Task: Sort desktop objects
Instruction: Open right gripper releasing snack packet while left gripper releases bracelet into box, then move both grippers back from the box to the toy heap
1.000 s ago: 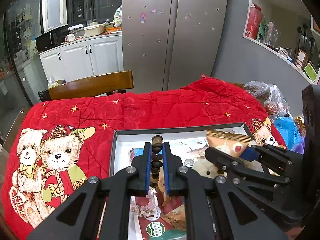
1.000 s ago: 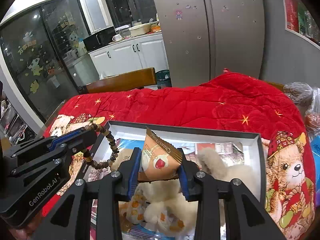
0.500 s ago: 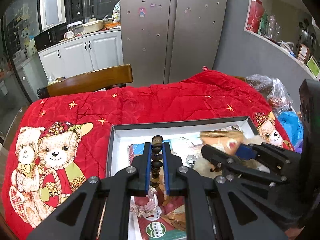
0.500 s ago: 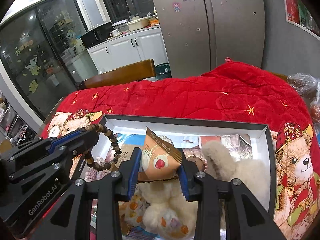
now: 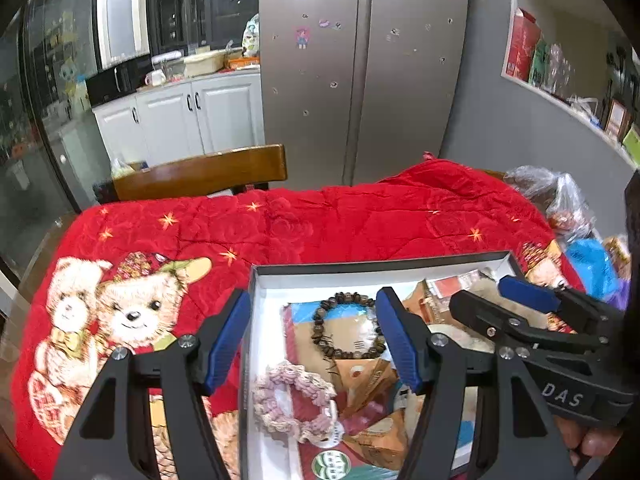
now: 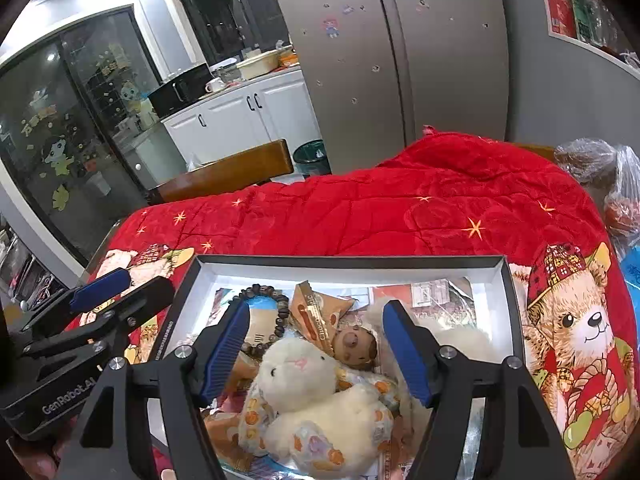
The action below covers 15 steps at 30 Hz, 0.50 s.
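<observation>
A shallow grey box (image 5: 360, 266) (image 6: 348, 259) sits on the red bear blanket. In it lie a brown bead bracelet (image 5: 346, 326) (image 6: 282, 316), a pink crocheted ring (image 5: 294, 402), an orange snack packet (image 6: 320, 312), a white plush rabbit (image 6: 316, 396) and a small brown plush (image 6: 354, 346). My left gripper (image 5: 314, 340) is open and empty above the bracelet. My right gripper (image 6: 316, 352) is open and empty above the rabbit and the packet. Each gripper shows in the other's view, the right one (image 5: 520, 308) and the left one (image 6: 104, 300).
The red blanket (image 5: 320, 224) covers the table. A wooden chair back (image 5: 200, 174) stands behind it. Plastic bags (image 5: 560, 204) lie at the right edge. A fridge (image 5: 360, 60) and white cabinets (image 5: 180, 120) are further back.
Both grippers have opened. The bracelet has dropped from the left gripper into the box, and the snack packet has dropped from the right gripper beside the plush toys.
</observation>
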### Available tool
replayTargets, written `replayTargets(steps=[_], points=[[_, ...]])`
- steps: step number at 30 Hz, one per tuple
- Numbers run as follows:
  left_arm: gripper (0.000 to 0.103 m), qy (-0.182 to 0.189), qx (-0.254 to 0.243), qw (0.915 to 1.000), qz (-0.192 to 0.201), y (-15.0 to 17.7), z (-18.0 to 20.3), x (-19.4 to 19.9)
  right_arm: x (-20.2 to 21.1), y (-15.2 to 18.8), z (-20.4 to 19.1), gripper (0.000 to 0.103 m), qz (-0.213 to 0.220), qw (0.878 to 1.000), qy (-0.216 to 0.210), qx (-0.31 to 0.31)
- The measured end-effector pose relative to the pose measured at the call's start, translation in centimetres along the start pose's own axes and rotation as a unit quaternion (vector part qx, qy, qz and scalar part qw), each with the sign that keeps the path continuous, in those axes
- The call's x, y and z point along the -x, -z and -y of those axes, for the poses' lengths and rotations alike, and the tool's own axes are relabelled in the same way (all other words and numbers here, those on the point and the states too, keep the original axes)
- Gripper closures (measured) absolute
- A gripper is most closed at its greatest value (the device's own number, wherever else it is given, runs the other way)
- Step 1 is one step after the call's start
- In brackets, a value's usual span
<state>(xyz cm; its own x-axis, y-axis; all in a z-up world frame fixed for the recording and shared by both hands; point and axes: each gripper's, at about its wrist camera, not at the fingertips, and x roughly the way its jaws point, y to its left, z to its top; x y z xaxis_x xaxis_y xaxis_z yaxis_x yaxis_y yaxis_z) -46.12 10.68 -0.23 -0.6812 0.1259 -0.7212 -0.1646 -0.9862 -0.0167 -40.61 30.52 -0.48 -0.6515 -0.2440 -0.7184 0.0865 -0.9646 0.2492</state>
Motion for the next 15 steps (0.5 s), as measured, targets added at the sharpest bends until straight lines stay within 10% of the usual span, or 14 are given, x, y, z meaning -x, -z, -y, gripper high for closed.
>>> replayTargets(steps=[15], points=[[0.037,-0.001,-0.002,1.0000,0.009,-0.2,0.4,0.5,1.5,0.2,-0.9,0.032,0.031,0.998,0.022,0.043]])
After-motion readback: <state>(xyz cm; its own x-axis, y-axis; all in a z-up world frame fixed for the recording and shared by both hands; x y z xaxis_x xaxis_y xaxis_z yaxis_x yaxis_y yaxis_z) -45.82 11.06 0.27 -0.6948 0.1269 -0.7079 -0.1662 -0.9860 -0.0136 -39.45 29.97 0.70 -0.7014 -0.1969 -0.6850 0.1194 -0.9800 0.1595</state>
